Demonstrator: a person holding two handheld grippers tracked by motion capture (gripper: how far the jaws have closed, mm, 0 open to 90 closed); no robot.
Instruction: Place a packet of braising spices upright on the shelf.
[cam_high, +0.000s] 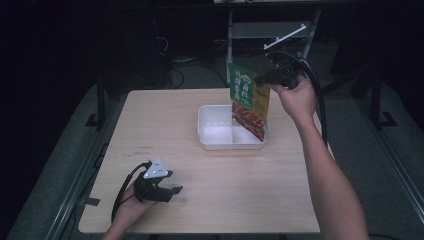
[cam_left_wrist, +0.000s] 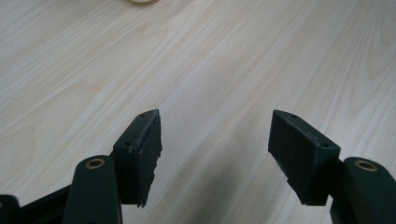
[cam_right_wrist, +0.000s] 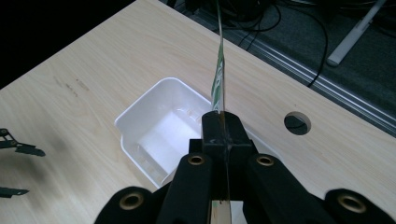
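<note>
Right gripper (cam_high: 264, 76) clamped on packet (cam_high: 248, 102) upper edge, holding it upright over white tray (cam_high: 216, 134), lower end dipping inside tray. Left gripper (cam_high: 172, 191) low over table (cam_high: 165, 120) near front-left, jaws wide apart, nothing held.

green-orange packet (cam_high: 250, 97), white tray (cam_high: 207, 131), black tools

**Lit table, black surroundings**

Light falls from above onto the wooden table (cam_high: 210, 200), which shows pale and evenly lit, while the room behind sinks into near-black. The white tub (cam_high: 220, 131) glares slightly at its floor. The left gripper (cam_high: 172, 190) casts a soft smudge of shadow. The high view is grainy and soft; both gripper views look sharper.
</note>
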